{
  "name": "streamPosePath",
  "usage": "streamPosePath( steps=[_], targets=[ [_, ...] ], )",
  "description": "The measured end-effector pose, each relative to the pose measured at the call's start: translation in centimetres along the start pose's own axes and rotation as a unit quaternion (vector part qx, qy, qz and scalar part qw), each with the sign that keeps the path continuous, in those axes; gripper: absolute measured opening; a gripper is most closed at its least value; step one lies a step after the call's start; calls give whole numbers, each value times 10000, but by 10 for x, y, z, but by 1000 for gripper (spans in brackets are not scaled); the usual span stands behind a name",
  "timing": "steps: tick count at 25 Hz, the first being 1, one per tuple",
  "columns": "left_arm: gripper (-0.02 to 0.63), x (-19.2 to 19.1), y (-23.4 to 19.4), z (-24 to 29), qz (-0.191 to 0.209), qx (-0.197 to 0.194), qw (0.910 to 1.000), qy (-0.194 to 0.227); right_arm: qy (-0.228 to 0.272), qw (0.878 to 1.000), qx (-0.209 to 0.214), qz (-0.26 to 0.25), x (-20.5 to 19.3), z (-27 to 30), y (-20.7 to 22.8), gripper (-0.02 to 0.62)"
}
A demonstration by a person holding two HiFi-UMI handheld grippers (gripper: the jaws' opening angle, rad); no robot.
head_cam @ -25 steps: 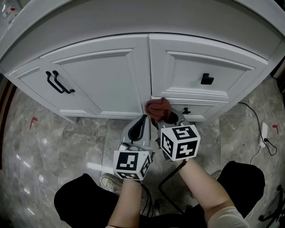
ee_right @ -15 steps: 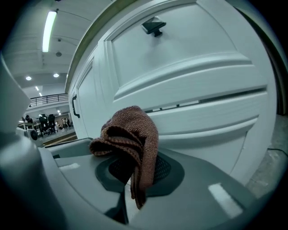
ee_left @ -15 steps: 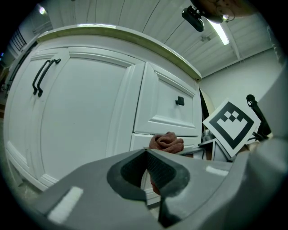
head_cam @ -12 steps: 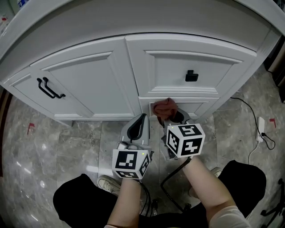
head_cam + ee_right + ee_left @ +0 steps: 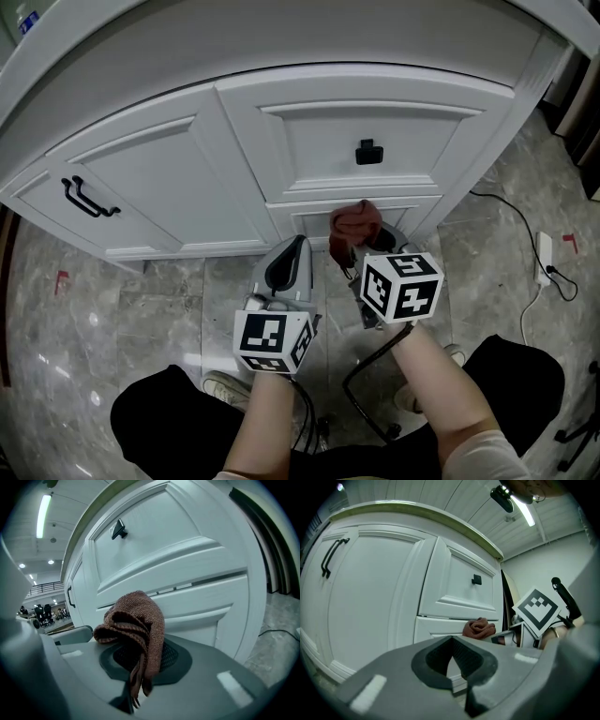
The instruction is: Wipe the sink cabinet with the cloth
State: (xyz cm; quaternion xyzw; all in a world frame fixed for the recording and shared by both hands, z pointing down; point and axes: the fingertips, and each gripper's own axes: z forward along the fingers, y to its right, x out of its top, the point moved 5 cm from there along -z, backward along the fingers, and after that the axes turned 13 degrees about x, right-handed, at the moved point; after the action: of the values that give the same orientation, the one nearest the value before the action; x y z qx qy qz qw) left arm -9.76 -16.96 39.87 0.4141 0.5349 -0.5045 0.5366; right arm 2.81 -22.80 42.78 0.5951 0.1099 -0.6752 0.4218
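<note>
By the white sink cabinet [image 5: 187, 178], cloth [image 5: 136, 625] pinched between right gripper [image 5: 140, 667] fingers [image 5: 211, 667]; left gripper [image 5: 452, 663] fingers [image 5: 384, 681] closed.

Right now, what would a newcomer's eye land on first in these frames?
The rust-brown cloth stands out against the white sink cabinet. It is bunched in the shut fingers of the right gripper, held up at the lower drawer front, below the black knob. Just to its left, the left gripper points at the cabinet, shut with nothing in it.
</note>
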Motion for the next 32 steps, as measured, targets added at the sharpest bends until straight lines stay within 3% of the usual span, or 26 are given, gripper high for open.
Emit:
streamPosePath(
  steps=[6, 17, 23, 32],
  targets=[
    [0, -2, 16, 6, 68, -141, 9999, -28, 131, 9996, -130, 203, 4, -18, 17, 78],
    [0, -4, 43, 14, 97, -361, 9993, -59, 317, 9955, -737, 505, 10, -60, 63, 78],
    [0, -2, 54, 16, 91, -422, 9991, -44, 425, 9940, -771, 655, 15, -74, 72, 78],
    [0, -9, 65, 19, 64, -493, 9987, -110, 594, 9896, -1156, 613, 17, -101, 94, 78]
  ],
)
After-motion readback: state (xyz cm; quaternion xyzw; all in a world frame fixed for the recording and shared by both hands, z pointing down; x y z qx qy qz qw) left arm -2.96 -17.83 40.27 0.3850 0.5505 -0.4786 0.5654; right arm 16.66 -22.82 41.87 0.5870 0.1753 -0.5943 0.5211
